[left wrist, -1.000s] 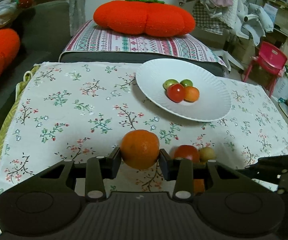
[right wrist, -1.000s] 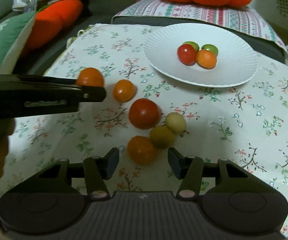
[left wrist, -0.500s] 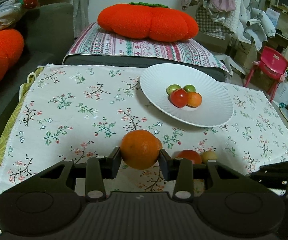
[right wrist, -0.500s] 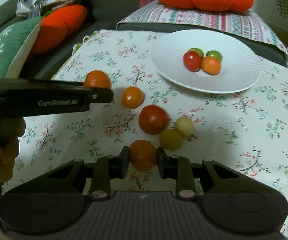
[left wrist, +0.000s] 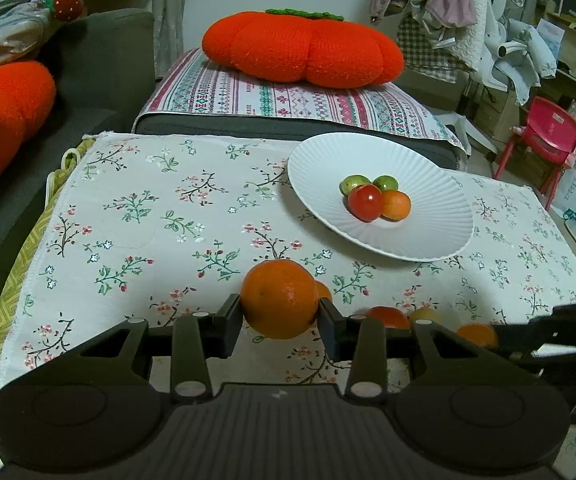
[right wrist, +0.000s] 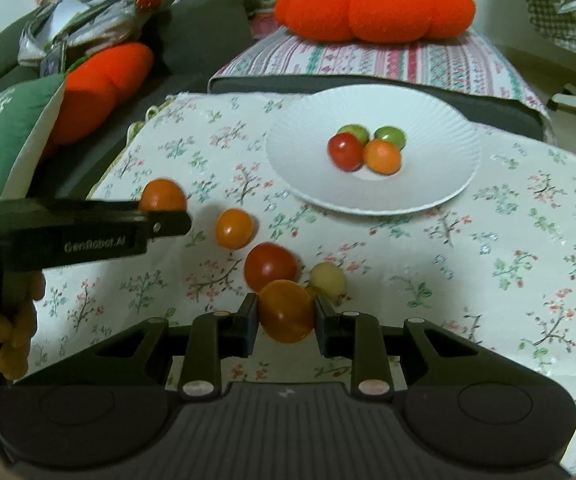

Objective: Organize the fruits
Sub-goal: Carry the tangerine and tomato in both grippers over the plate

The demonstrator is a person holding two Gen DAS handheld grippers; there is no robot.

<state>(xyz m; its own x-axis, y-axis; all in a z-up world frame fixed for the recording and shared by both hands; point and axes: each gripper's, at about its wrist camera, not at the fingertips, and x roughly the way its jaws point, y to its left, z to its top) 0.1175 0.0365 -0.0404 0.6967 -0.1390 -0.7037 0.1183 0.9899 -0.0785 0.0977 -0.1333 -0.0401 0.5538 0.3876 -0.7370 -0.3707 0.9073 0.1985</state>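
Your right gripper (right wrist: 286, 317) has just closed its jaws, and an orange tomato (right wrist: 286, 310) now sits pinched between its pads, lifted a little above the floral cloth (right wrist: 487, 264). Your left gripper (left wrist: 280, 320) is likewise clenched, on a mandarin (left wrist: 279, 298) that it holds clear of the cloth; from the right wrist view you see that same gripper side-on, with the fruit peeping over its finger.

Just beyond the right gripper's load lie the fruits not yet collected: a red tomato (right wrist: 270, 266) almost touching the held one, a pale yellow one (right wrist: 327, 279) beside it, and a smaller orange one (right wrist: 234, 228) a little further out toward the left gripper. (There looks to be a fourth, olive-coloured, tucked behind the held tomato, but only a sliver shows, so I would not swear to it.)

Further out again stands the white plate (right wrist: 439, 128), well apart from both grippers, with four fruits clustered in its middle: two green, one red, one orange.

So, judging by what lies where, you are roughly halfway. Four are on the plate, two are in your grippers and have yet to travel there, and at least three remain on the cloth for later trips.
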